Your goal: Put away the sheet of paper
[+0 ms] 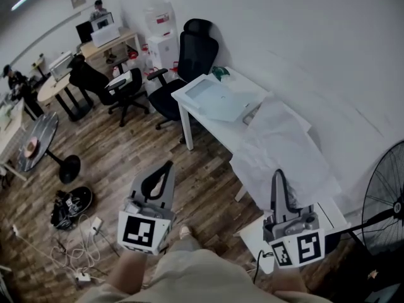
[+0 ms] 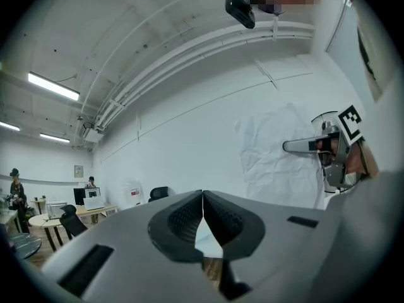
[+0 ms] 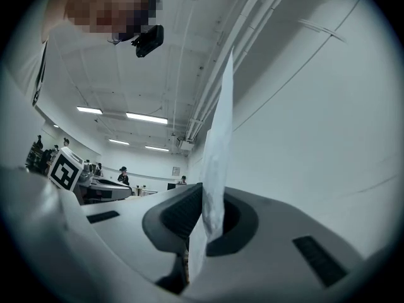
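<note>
A large crumpled white sheet of paper (image 1: 278, 147) hangs in the air over the white table (image 1: 208, 115), held up from its lower edge. My right gripper (image 1: 278, 177) is shut on the paper; in the right gripper view the sheet (image 3: 218, 150) stands edge-on, pinched between the dark pads. My left gripper (image 1: 165, 166) is to the left over the wooden floor, shut with nothing in it; its pads (image 2: 183, 223) meet at the tips. From the left gripper view the paper (image 2: 278, 153) and the right gripper (image 2: 297, 146) show at the right.
A white tray-like folder (image 1: 218, 100) lies on the table by the wall. A black office chair (image 1: 189, 55) stands behind the table, a floor fan (image 1: 385, 201) at the right, cables (image 1: 76, 245) on the floor at the left. People sit at far desks.
</note>
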### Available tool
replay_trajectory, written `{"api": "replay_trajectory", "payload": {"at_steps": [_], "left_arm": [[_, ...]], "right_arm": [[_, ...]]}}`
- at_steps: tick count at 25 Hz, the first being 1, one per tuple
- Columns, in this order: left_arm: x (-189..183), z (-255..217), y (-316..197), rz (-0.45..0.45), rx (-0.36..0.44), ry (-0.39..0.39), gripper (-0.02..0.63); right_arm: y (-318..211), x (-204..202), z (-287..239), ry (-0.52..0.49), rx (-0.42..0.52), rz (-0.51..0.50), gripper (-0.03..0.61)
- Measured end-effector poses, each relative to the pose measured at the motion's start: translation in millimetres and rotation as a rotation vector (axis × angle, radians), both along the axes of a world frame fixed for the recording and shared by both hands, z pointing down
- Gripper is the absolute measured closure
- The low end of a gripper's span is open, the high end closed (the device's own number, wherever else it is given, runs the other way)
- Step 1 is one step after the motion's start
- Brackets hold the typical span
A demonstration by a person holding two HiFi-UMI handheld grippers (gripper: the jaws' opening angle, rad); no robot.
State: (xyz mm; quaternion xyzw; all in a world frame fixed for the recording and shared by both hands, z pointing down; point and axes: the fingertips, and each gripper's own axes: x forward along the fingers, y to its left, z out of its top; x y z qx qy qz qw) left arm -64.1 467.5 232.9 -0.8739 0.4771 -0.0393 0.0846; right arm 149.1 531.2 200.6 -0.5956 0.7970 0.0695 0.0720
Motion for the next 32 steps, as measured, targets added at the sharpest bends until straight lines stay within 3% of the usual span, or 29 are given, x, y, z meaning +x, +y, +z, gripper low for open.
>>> {"api": "replay_trajectory", "payload": {"at_steps": [11, 17, 32], "left_arm": [[-4.2, 9.4, -33.4, -0.015, 0.013, 0.002, 0.592], [-10.1, 17.2, -74.3, 0.015, 0.012, 0.024, 0.592], [-33.1, 47.9, -282.4, 0.039, -0.095, -0.02, 0.592]], "right_arm": [[-38.9, -3.5, 15.0, 0.0, -0.007, -0.02, 0.555], [-85.1, -16.5, 23.5, 0.014, -0.025, -0.033, 0.555], [-293.9, -47.3, 57.4, 0.023, -0.152, -0.021, 0.555]]}}
